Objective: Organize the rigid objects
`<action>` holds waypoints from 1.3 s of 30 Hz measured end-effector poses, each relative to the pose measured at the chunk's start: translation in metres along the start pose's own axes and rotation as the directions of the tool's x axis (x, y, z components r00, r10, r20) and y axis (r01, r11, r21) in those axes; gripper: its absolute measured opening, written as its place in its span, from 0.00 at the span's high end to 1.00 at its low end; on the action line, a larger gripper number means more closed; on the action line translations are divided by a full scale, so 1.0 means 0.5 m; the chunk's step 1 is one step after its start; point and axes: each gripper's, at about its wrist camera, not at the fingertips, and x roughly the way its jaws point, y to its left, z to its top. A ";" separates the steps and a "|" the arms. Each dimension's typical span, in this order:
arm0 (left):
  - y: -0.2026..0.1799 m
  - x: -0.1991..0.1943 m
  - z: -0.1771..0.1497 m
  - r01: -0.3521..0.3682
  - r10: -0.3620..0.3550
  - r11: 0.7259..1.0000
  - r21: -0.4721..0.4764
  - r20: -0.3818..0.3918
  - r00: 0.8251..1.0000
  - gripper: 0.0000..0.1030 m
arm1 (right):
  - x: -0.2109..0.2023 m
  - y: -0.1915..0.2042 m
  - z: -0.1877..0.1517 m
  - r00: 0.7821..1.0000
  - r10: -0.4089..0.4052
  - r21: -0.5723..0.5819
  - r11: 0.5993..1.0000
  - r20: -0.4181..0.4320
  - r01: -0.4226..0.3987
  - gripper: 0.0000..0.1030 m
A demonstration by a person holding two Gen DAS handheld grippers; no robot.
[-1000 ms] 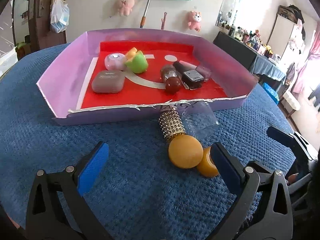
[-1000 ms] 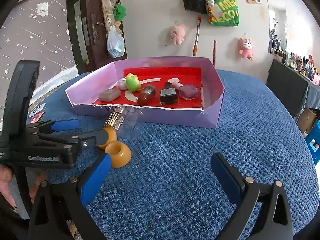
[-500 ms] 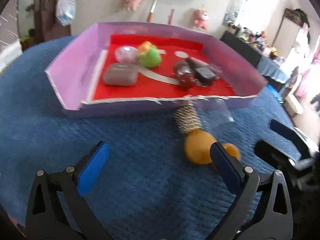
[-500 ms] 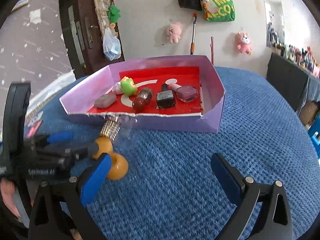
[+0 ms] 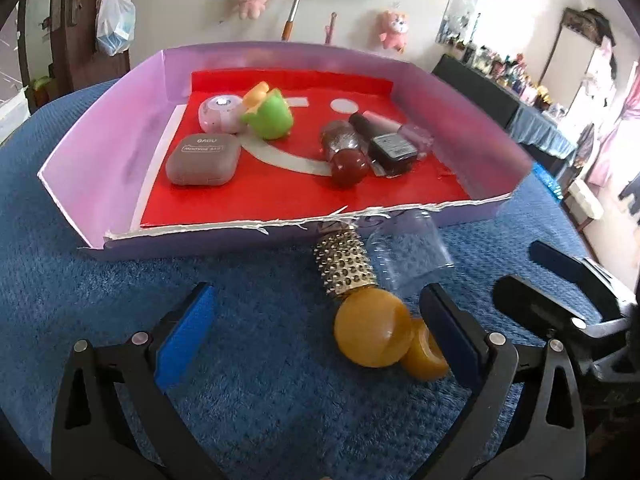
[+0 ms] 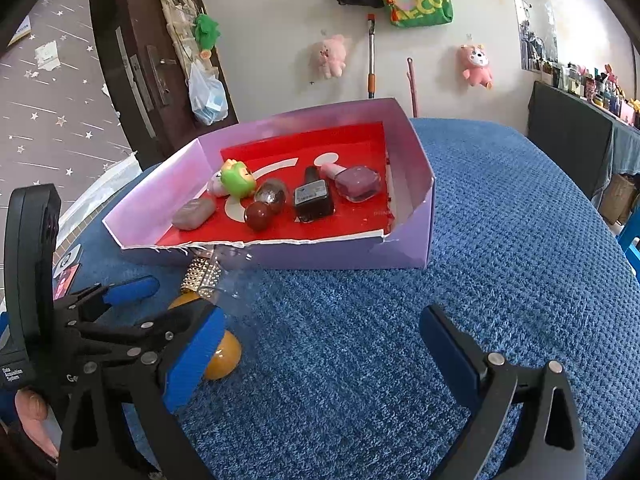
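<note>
A gold studded bottle with an amber ball top [image 5: 356, 300] lies on the blue cloth against the purple box [image 5: 200, 240], with an amber cap [image 5: 424, 354] and a clear plastic cup [image 5: 412, 248] beside it. My left gripper [image 5: 316, 336] is open; the amber ball lies between its fingers, near the right one. It also shows in the right wrist view [image 6: 160, 308]. My right gripper [image 6: 316, 356] is open and empty over the cloth. The bottle [image 6: 202, 276] and cap [image 6: 222, 354] show there too, partly hidden.
The red-floored box [image 6: 416, 236] holds a grey case [image 5: 202, 160], a pink round case [image 5: 220, 114], a green toy [image 5: 270, 114], a dark red bottle [image 5: 344, 152], a black bottle [image 5: 384, 142] and a pink bottle [image 6: 356, 182]. A dark wooden door [image 6: 132, 60] stands behind.
My left gripper has moved forward towards the amber ball, which now lies between its fingers. The right gripper has shifted closer to the box; the objects have not moved.
</note>
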 end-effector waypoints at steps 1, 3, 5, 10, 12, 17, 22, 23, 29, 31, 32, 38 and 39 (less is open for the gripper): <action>0.000 0.003 0.001 -0.023 0.023 1.000 -0.001 -0.006 1.000 0.01 | 0.001 -0.001 0.001 1.000 -0.001 0.000 1.000 -0.002 0.001 0.02; 0.002 0.002 0.001 -0.039 0.039 0.999 0.004 -0.015 0.999 0.01 | 0.003 -0.001 0.003 1.000 -0.003 -0.002 1.000 -0.002 0.003 0.02; 0.006 -0.002 -0.003 -0.059 0.059 0.998 0.006 -0.024 0.998 0.00 | 0.004 -0.001 0.004 1.000 -0.004 -0.004 1.000 -0.003 0.004 0.02; 0.027 -0.021 -0.020 -0.074 0.074 0.997 0.000 -0.021 0.997 0.00 | 0.017 0.013 0.006 1.000 0.013 -0.023 1.000 -0.011 -0.013 0.02; 0.038 -0.026 -0.025 -0.072 0.071 0.997 -0.006 -0.010 0.997 0.00 | 0.025 0.021 0.009 0.999 0.029 -0.026 0.999 -0.017 -0.030 0.02; 0.037 -0.035 -0.035 -0.033 0.032 0.999 0.012 0.019 0.999 0.14 | 0.043 0.042 0.020 0.996 0.080 -0.014 0.997 -0.042 -0.080 0.10; 0.032 -0.039 -0.034 0.007 -0.007 1.000 0.011 0.031 0.999 0.26 | 0.072 0.058 0.029 0.983 0.162 0.033 0.987 -0.089 -0.159 0.25; 0.032 -0.040 -0.036 0.011 -0.011 1.000 0.011 0.032 0.999 0.27 | 0.075 0.061 0.030 0.980 0.176 0.043 0.984 -0.093 -0.172 0.25; 0.022 -0.043 -0.039 0.029 -0.030 0.999 0.018 0.040 0.999 0.39 | 0.101 0.064 0.039 0.965 0.236 0.117 0.968 -0.112 -0.223 0.35; 0.020 -0.043 -0.040 0.039 -0.040 0.999 0.021 0.039 0.998 0.42 | 0.106 0.062 0.043 0.963 0.247 0.134 0.964 -0.112 -0.231 0.43; 0.017 -0.044 -0.041 0.040 -0.041 0.999 0.027 0.040 0.998 0.45 | 0.110 0.061 0.044 0.960 0.253 0.145 0.961 -0.117 -0.235 0.45; 0.002 -0.044 -0.045 0.050 -0.052 0.998 0.048 0.037 0.998 0.52 | 0.117 0.062 0.045 0.954 0.269 0.154 0.956 -0.129 -0.249 0.54; 0.000 -0.044 -0.046 0.048 -0.050 0.998 0.051 0.038 0.998 0.54 | 0.118 0.064 0.044 0.952 0.277 0.155 0.954 -0.131 -0.256 0.56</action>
